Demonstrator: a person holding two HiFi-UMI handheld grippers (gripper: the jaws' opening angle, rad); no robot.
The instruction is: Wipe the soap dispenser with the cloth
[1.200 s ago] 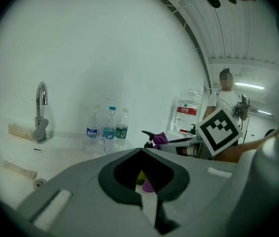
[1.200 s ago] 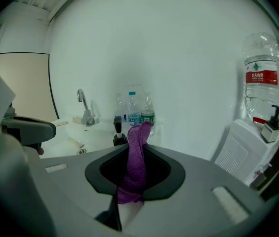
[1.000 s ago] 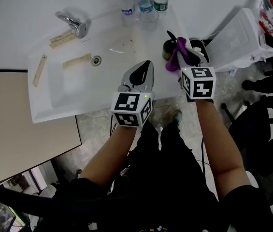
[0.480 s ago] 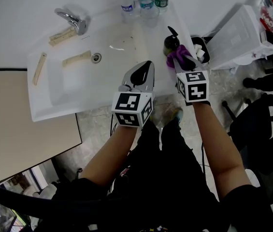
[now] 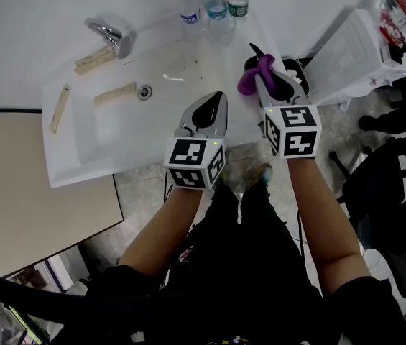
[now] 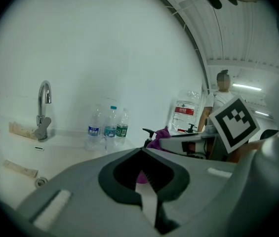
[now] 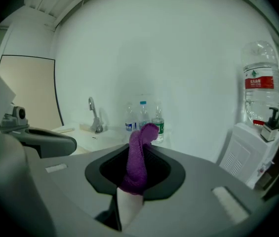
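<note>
**Q:** What sits on the white sink counter point(image 5: 59, 165)?

**A:** From the left: three pale flat sticks point(image 5: 59, 106), one tap point(image 5: 109, 36), and three water bottles point(image 5: 215, 7) at the back edge. One soap dispenser point(image 5: 251, 62) stands at the right edge. It is dark with a black pump, and one purple cloth point(image 5: 246, 83) partly covers it.

**Q:** And the two grippers?

**A:** The left gripper point(image 5: 218, 95) is over the front edge, jaws together on nothing. The right gripper point(image 5: 261, 77) has its jaws pinched on the cloth.

Noted soft, nubbly, matt fabric on the purple cloth point(image 7: 139, 157). Found polished, bright metal on the faucet point(image 5: 109, 36), smooth glossy white finish on the sink point(image 5: 62, 157), and clear, thin plastic on the water bottles point(image 5: 215, 9).
</note>
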